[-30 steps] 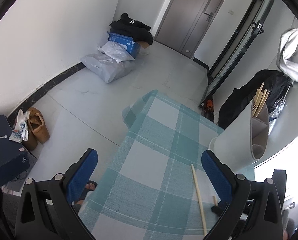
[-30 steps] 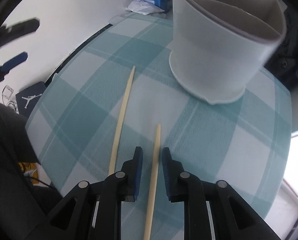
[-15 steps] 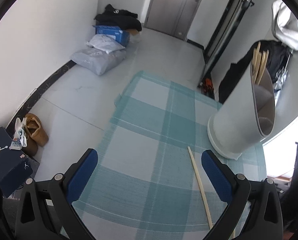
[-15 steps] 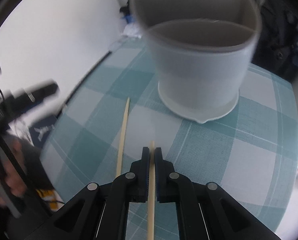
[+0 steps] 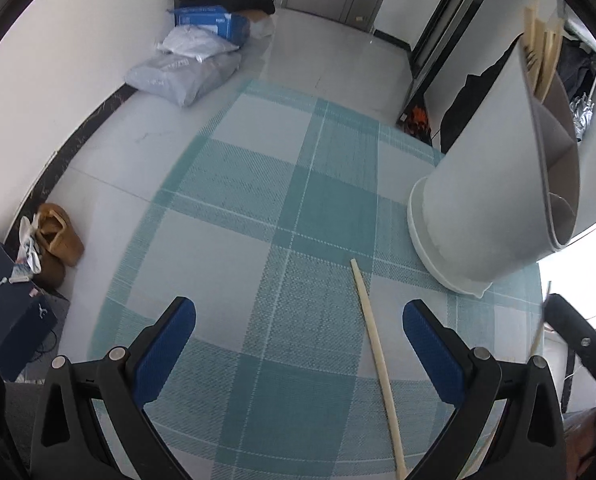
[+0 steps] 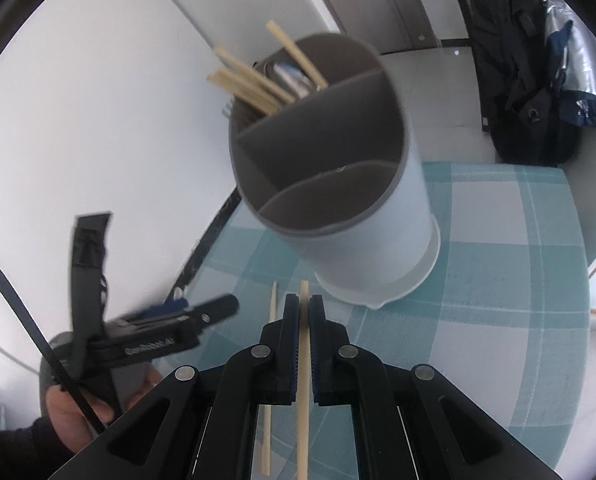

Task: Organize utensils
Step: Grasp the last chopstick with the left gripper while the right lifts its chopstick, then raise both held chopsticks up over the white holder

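My right gripper [image 6: 303, 312] is shut on a pale wooden chopstick [image 6: 302, 380] and holds it above the checked tablecloth, its tip pointing at the grey divided utensil holder [image 6: 381, 232]. The holder's far compartment has several chopsticks [image 6: 254, 84] in it. A second chopstick [image 6: 269, 384] lies on the cloth to the left; it also shows in the left wrist view [image 5: 377, 364]. My left gripper [image 5: 299, 344] is open and empty above the cloth, with the holder [image 5: 485, 200] to its right.
The round table has a teal checked cloth [image 5: 258, 216]. The left gripper shows at the left of the right wrist view [image 6: 154, 340]. On the floor are bags and a blue box [image 5: 202, 52], shoes [image 5: 54, 240] and a dark shoebox [image 5: 6, 312].
My right gripper closed on the chopstick and lifted it, tilting up toward the holder's top. My left gripper moved forward and lower over the table.
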Action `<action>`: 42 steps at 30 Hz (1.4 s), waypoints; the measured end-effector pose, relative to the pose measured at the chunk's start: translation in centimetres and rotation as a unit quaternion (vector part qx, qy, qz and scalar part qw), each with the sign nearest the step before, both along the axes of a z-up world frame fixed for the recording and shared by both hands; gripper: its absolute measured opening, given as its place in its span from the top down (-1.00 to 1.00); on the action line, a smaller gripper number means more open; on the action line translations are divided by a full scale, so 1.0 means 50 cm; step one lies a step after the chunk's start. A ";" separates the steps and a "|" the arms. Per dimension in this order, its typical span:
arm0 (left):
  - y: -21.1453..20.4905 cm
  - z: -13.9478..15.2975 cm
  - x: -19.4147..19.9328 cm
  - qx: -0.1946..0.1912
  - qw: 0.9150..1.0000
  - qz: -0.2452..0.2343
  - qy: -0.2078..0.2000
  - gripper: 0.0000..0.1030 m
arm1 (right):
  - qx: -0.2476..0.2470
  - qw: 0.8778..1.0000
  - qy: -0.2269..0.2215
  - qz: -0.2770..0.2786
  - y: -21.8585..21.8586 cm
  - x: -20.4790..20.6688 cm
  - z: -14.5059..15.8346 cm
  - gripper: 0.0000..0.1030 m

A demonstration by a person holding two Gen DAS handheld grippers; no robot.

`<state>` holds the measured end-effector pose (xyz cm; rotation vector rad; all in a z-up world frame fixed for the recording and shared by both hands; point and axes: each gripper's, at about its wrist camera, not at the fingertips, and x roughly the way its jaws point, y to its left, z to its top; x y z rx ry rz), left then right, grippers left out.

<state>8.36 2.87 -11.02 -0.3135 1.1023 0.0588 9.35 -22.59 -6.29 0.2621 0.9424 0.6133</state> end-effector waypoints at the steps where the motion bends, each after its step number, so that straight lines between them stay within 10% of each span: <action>1: -0.002 -0.003 0.003 0.000 1.000 -0.002 0.003 -0.98 | 0.007 1.000 -0.001 -0.001 -0.010 0.003 0.003 0.93; 13: -0.068 -0.034 0.050 0.080 0.995 -0.042 0.030 -0.58 | 0.040 0.999 -0.032 -0.020 -0.042 -0.004 0.024 0.93; 23: -0.094 -0.026 0.059 0.077 0.996 -0.040 0.032 0.93 | 0.053 0.997 -0.044 -0.028 -0.061 -0.023 0.050 0.93; 27: -0.068 -0.025 0.064 0.010 0.999 -0.010 0.033 0.98 | 0.050 0.997 -0.053 -0.031 -0.068 -0.032 0.057 0.93; 42: -0.039 0.165 -0.056 -0.036 0.987 0.013 -0.154 0.98 | 0.036 0.994 -0.094 -0.047 -0.057 -0.074 0.078 0.93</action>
